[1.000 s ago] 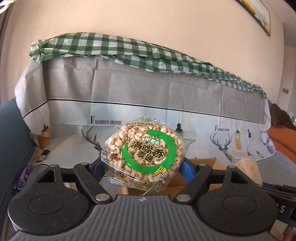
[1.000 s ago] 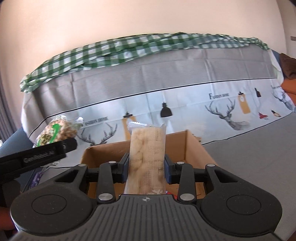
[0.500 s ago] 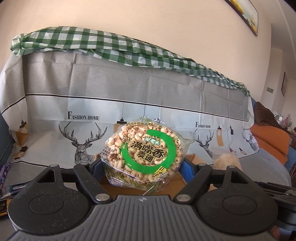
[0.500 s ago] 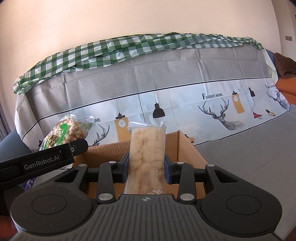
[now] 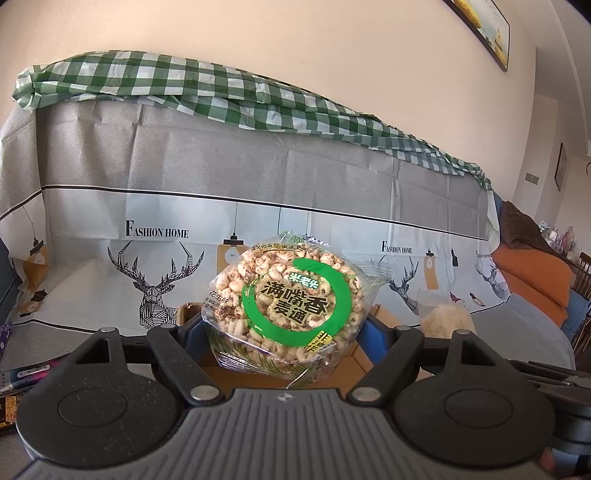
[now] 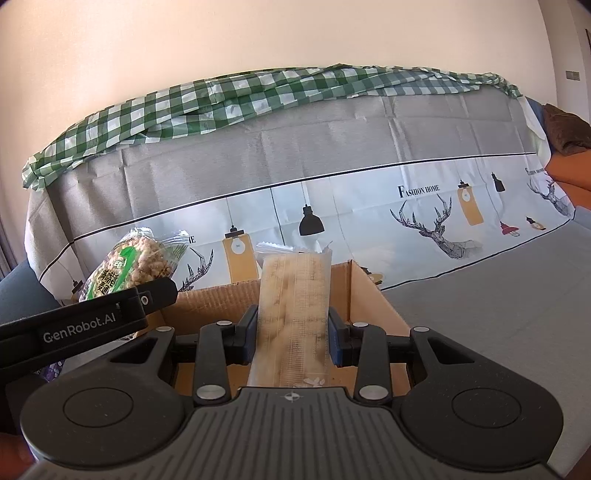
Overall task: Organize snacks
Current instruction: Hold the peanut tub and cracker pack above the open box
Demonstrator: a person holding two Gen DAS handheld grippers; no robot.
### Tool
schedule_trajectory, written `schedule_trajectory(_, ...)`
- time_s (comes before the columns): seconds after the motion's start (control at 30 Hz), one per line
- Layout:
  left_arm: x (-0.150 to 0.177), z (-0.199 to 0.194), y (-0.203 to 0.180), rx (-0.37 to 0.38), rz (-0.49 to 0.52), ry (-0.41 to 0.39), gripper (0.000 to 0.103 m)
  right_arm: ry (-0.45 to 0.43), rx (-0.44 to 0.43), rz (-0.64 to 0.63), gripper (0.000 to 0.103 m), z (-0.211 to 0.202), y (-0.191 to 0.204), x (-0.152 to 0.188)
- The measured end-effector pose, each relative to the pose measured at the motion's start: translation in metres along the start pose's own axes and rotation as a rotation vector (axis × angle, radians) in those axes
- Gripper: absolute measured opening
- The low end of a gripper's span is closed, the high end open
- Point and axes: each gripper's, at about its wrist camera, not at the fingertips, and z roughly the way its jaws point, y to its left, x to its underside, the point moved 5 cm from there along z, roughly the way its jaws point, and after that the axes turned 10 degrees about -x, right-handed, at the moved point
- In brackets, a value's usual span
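**Two snacks held over the cardboard box**

The left gripper [image 5: 284, 328] has its jaws spread wide yet pinching a round puffed-grain cake pack [image 5: 293, 304] with a green ring label, held above the near edge of the cardboard box [image 6: 218, 299]. The right gripper [image 6: 293, 332] clamps a long clear-wrapped wafer pack [image 6: 293, 302] upright, above the same box.

Only the right wrist view shows the box's open walls and the left gripper from the side with its pack edge-on; only the left wrist view shows the label face and a framed picture [image 5: 480, 29] on the wall beyond the box.

Since a second ago the left view has swung, bringing a printed deer on the sofa cover [image 5: 258, 166] behind the box into sight; both grips are unchanged.
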Motion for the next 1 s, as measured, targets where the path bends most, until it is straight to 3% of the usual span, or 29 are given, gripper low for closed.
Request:
schedule_trajectory(0.87, 0.0005, 0.0012, -0.0015, 0.033, 0.006, -0.007, 0.084, -0.006, 0.003, 0.001, 0.038, -0.0005, -0.0009, 0.0011)
schedule_trajectory(1.0, 0.0019, 0.004, -0.0029, 0.051, 0.006, 0.018, 0.089, 0.021, 0.003, -0.006, 0.038, 0.0032, -0.0002, 0.0034)
